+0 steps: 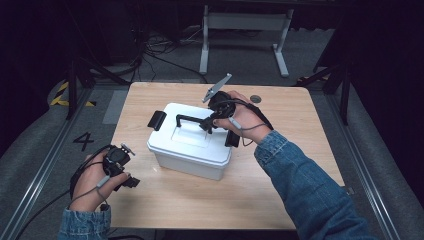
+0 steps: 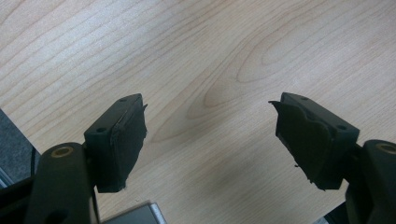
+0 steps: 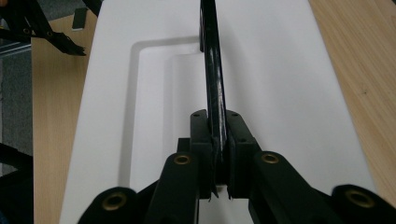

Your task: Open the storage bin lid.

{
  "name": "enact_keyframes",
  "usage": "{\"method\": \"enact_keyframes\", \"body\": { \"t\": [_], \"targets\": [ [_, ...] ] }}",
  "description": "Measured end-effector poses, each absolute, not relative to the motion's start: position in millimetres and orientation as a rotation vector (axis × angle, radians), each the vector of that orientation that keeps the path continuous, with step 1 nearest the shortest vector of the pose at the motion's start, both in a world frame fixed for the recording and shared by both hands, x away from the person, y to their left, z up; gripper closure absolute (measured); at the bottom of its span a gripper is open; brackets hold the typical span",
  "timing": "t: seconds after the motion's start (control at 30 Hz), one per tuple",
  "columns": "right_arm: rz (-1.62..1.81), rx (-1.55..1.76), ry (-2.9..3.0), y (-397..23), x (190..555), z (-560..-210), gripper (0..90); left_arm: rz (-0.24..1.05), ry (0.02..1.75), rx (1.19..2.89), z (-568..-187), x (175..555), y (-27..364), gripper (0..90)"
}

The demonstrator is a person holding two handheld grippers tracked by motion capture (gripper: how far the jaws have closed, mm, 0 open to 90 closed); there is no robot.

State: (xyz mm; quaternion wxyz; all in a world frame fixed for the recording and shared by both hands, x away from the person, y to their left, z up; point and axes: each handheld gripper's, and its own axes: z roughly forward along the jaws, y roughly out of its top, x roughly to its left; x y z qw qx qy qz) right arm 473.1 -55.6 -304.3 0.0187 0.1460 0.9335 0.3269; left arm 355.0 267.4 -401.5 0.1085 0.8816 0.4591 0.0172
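One white lidded box (image 1: pixel 192 145) sits near the middle of a wooden desk (image 1: pixel 300 130), a person working two grippers around it. The right gripper (image 1: pixel 209 123) is clenched on the box's single black handle (image 1: pixel 192 119), raised upright above the lid. The right gripper view shows the handle (image 3: pixel 213 70) pinched edge-on between both pads. The left gripper (image 1: pixel 131 181) rests released near the desk's front left corner, well apart from the box; its own view shows jaws spread wide over bare wood (image 2: pixel 210 60).
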Motion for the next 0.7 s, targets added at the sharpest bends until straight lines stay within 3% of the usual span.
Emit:
{"method": "enact_keyframes", "body": {
  "t": [0.7],
  "targets": [
    [1.173,0.447,2.790,-87,465,-272,85.3,0.041,1.350,2.613,-405,359,265,25.2]
  ]
}}
